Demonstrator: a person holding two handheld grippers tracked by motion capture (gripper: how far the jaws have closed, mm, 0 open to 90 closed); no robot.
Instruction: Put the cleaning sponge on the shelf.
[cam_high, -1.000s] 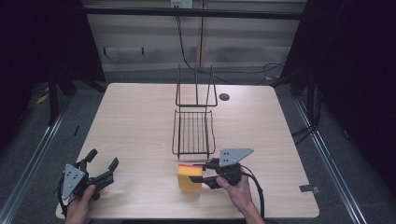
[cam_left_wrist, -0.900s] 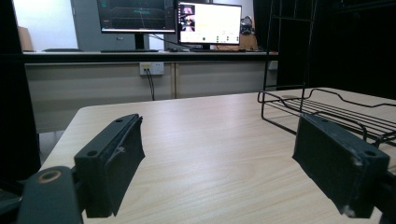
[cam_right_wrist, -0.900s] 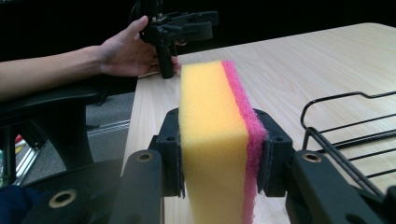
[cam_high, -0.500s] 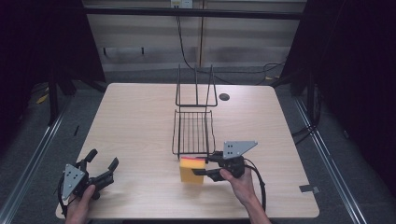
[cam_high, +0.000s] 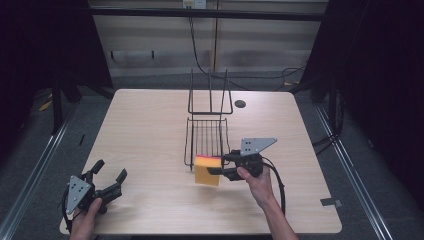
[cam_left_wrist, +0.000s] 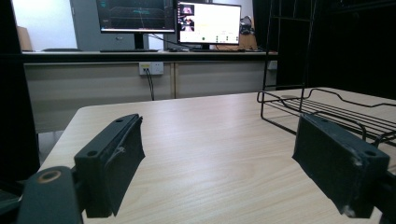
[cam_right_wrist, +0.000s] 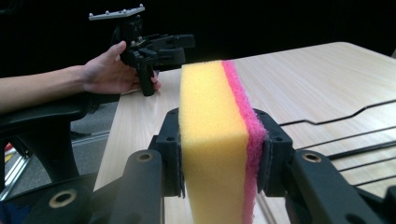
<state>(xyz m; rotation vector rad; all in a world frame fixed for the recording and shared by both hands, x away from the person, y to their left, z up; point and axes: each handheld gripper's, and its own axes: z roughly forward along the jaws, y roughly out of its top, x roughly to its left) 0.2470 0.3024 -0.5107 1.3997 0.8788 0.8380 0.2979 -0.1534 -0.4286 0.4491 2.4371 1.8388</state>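
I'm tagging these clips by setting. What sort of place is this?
Probably a lab or office workroom: lit computer monitors on a back counter, a bare wooden table on a metal-framed rig, and cables trailing behind.

A light wooden table with rounded corners (cam_high: 150, 130) stood on grey floor (cam_high: 45, 165). Beyond the table ran a beige panelled wall (cam_high: 150, 45); two lit monitors (cam_left_wrist: 210, 23) glowed above it, darkness flanking the table.

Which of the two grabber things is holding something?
The right gripper, beside the wire rack, squeezes a yellow-and-pink sponge. The left gripper is open and empty.
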